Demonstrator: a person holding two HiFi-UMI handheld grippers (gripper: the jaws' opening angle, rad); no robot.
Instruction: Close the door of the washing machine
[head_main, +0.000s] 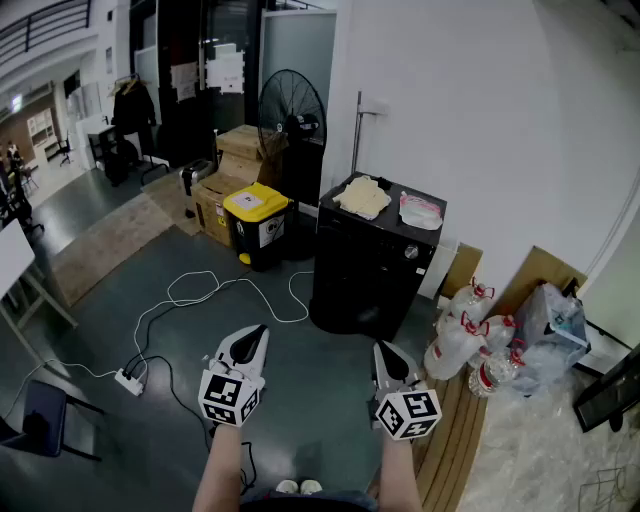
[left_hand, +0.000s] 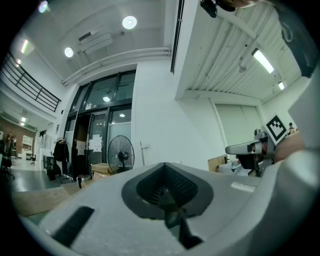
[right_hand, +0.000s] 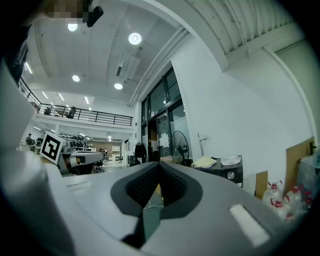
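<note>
The person holds both arms forward, bare forearms side by side and apart, the left forearm and the right forearm rising from the bottom edge of the head view. The white-and-grey two-jaw left gripper and its matching right gripper point level and ahead. Each carries a cube with black-and-white square markers. Both pairs of jaws are pressed together with nothing between them.

Workshop hall, mezzanine railing; floor fan, cartons

Dim, cool interior; round ceiling lights glare; fisheye edges darken.
</note>
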